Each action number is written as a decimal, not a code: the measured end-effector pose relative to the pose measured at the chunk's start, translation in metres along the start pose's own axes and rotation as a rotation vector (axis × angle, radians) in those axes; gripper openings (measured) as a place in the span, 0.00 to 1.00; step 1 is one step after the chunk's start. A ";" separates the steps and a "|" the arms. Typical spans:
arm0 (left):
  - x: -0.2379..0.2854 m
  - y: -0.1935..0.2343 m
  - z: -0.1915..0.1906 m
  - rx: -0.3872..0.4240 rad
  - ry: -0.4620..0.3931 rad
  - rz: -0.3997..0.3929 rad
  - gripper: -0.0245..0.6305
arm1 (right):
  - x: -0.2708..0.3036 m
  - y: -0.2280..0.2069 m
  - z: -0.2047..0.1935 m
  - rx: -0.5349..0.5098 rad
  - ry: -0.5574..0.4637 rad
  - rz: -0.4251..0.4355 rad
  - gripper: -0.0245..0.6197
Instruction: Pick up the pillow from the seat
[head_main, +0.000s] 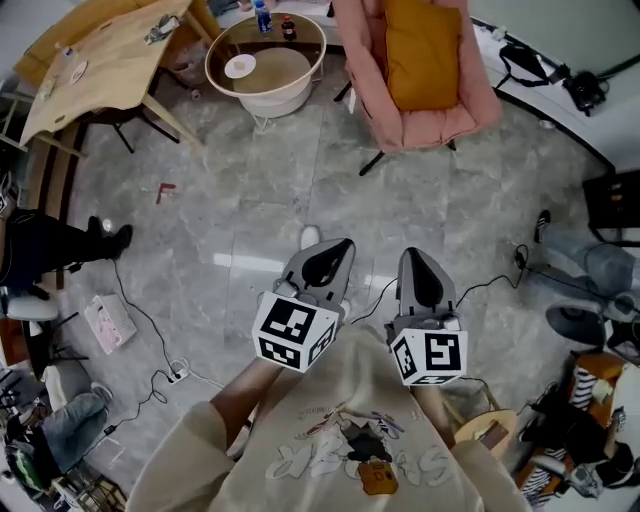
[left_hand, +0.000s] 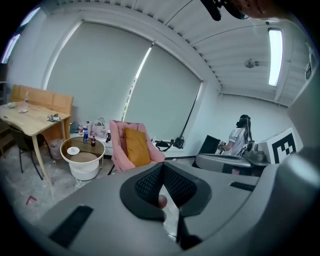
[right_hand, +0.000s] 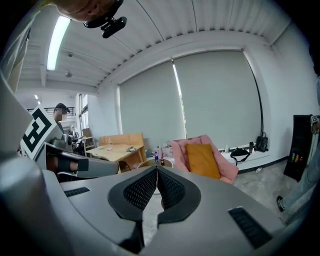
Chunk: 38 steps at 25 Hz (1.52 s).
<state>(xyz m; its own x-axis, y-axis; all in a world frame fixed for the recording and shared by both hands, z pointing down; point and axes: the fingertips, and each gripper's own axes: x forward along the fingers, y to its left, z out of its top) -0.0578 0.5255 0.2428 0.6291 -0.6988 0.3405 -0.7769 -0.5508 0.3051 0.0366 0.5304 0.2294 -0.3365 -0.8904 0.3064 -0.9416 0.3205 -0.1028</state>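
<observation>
The mustard-yellow pillow (head_main: 422, 50) is on the seat of the pink chair (head_main: 480, 100), leaning upright against the backrest. The chair stands at the far side of the room, a little to the right of where I am pointed, and nothing of mine touches the pillow or the chair.

Both grippers are well short of it, held side by side over the grey stone floor (head_main: 250, 200) close to the operator's body. The left gripper (head_main: 330, 255) has its jaws pressed fully together with nothing between them. The right gripper (head_main: 420, 265) is the same, pads meeting and empty. In both gripper views the closed jaws aim roughly toward the chair, with the pillow visible beyond the tips.

To the left of the chair, also far, is a round white table (head_main: 213, 62) carrying a blue-labelled bottle (head_main: 262, 15), a dark bottle (head_main: 288, 28) and a small white plate (head_main: 240, 66). Further left stands a pale wooden table (head_main: 100, 60). Cables (head_main: 150, 330) trail over the floor on the near left.
</observation>
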 end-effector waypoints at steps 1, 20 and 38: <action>0.008 0.012 0.007 -0.007 -0.002 -0.005 0.04 | 0.015 -0.002 0.005 -0.003 0.005 -0.010 0.07; 0.094 0.201 0.124 -0.021 -0.033 -0.091 0.04 | 0.217 -0.004 0.093 0.012 -0.002 -0.156 0.07; 0.175 0.249 0.153 -0.043 -0.019 -0.065 0.04 | 0.304 -0.056 0.120 -0.005 -0.013 -0.131 0.07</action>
<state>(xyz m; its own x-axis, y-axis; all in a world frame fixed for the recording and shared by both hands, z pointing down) -0.1457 0.1964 0.2427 0.6772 -0.6708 0.3023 -0.7324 -0.5753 0.3641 -0.0140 0.2027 0.2144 -0.2109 -0.9289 0.3046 -0.9775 0.2030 -0.0576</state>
